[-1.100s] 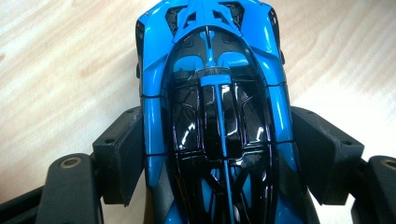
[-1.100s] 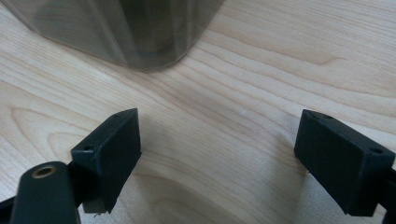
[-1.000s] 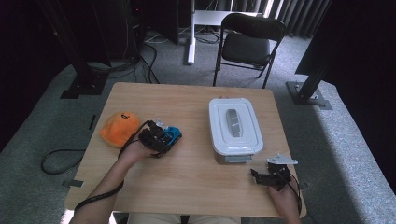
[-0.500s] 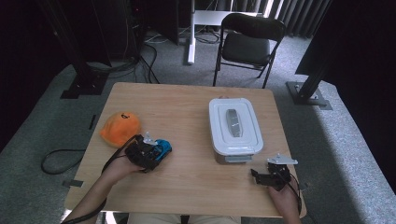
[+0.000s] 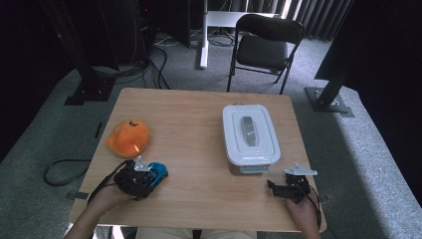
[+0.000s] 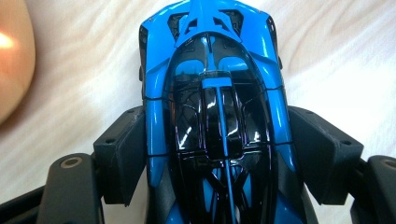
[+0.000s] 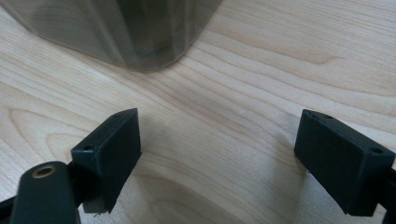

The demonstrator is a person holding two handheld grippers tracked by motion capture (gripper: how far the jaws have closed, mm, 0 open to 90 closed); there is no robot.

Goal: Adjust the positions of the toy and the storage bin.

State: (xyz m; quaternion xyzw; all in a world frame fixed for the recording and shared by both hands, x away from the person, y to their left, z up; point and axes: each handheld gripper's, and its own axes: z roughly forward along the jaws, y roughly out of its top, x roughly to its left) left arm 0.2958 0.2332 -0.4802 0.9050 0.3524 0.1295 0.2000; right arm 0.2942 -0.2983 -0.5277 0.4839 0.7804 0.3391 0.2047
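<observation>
A blue and black toy car (image 6: 215, 116) lies between the jaws of my left gripper (image 6: 218, 158), which press on both its sides. From above, the car (image 5: 159, 172) pokes out of the left gripper (image 5: 147, 175) near the table's front left. My right gripper (image 5: 278, 188) rests low at the front right, open over bare wood (image 7: 219, 154), just in front of a white lidded box (image 5: 249, 137). A corner of that box (image 7: 140, 32) shows ahead of the right jaws.
An orange rounded object (image 5: 128, 138) lies at the left of the wooden table (image 5: 189, 119), just beyond the left gripper; its edge (image 6: 14, 65) appears in the left gripper view. A black folding chair (image 5: 263, 45) stands behind the table.
My left gripper has drawn back toward the front edge with the blue car, away from the orange object. The right gripper has stayed put.
</observation>
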